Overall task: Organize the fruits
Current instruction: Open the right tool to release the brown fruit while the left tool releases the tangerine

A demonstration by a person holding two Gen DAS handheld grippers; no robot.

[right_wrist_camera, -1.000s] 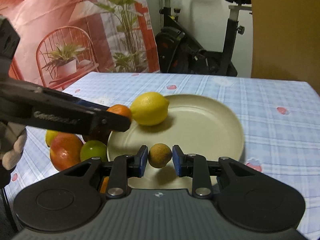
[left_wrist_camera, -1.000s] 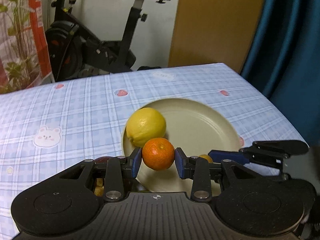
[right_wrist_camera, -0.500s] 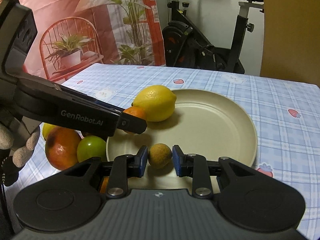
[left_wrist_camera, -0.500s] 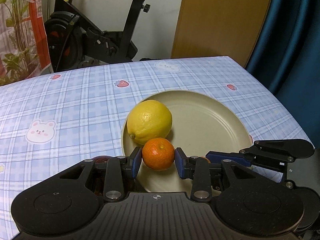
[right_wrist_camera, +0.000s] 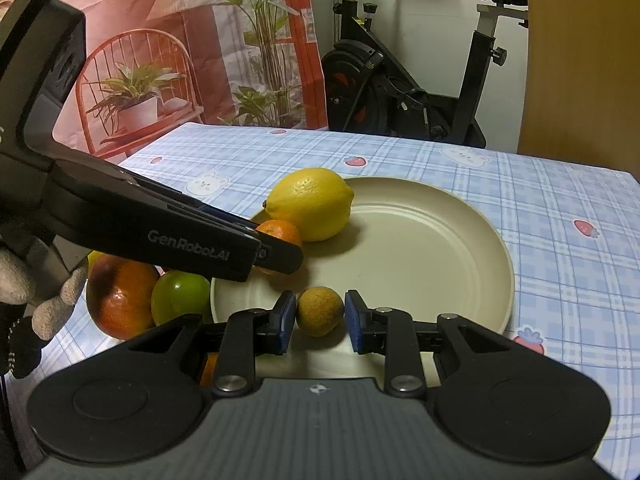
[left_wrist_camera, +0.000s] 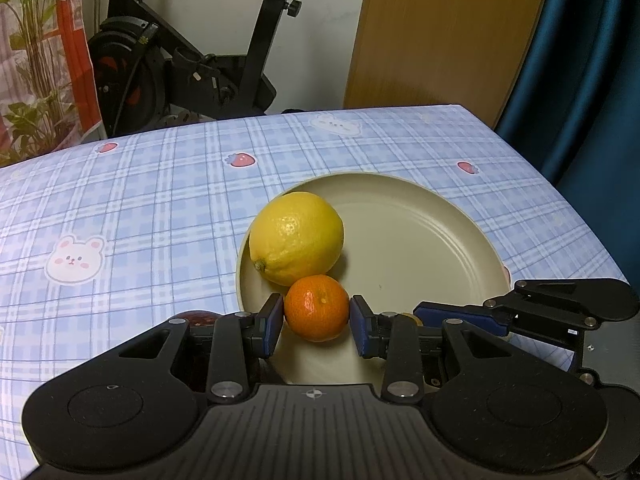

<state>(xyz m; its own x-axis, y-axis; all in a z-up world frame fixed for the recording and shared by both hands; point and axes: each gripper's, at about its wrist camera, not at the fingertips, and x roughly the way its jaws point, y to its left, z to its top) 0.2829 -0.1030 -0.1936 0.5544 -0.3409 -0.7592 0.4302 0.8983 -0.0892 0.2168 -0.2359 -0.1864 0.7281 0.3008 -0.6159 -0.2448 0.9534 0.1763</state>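
Since a second ago both of your grippers have come in lower over the plate [left_wrist_camera: 460, 240], so the fruit they carry now hangs just above its near part; the grips themselves have not changed. Your left gripper [left_wrist_camera: 317, 320] is closed on the mandarin [left_wrist_camera: 317, 307], blue pads pressed on its two sides, just in front of the lemon [left_wrist_camera: 297, 238] that lies on the plate's left part. Your right gripper [right_wrist_camera: 320, 318] is clamped on the small brown fruit [right_wrist_camera: 320, 311], over the plate's near edge.

The mandarin looks light, with a thin, soft skin that gives under pressure, so hold it across its widest part, as you do, and squeeze no harder. The brown fruit looks lighter, with a rough, brittle-seeming shell: good friction, but it may crack. Both are round and will likely roll once freed, so let them go low, against the lemon or the rim.

An apple [right_wrist_camera: 120, 296] and a green fruit [right_wrist_camera: 180, 296] lie on the tablecloth [right_wrist_camera: 560, 220] left of the plate.
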